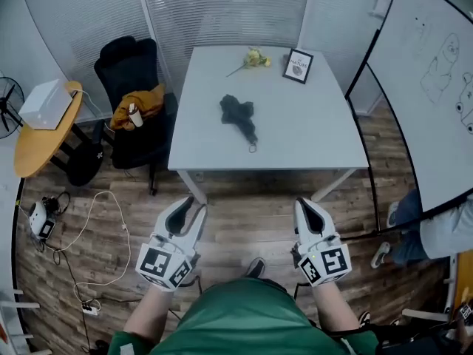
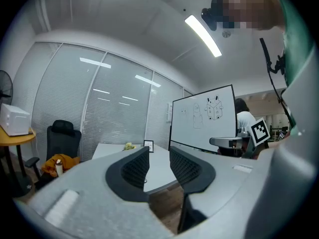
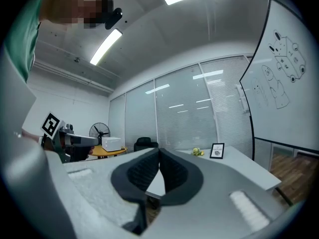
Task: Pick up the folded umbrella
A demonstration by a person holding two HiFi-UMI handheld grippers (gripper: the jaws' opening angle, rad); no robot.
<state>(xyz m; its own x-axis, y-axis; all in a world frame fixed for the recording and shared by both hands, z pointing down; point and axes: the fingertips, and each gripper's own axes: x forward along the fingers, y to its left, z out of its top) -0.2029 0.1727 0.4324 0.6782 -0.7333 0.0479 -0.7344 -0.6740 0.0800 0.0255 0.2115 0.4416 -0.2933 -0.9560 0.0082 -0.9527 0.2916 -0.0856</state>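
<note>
The folded black umbrella lies near the middle of the grey table, its strap loop towards the front edge. Both grippers hang over the wooden floor, short of the table's front edge and well apart from the umbrella. My left gripper points at the table's left front corner. Its jaws stand almost together with nothing between them. My right gripper is at the right, its fingertips touching and holding nothing. The umbrella does not show clearly in either gripper view.
A framed picture and yellow flowers sit at the table's far edge. A black chair with an orange garment stands to its left, beside a round wooden table. A whiteboard and a seated person are at the right. Cables lie on the floor.
</note>
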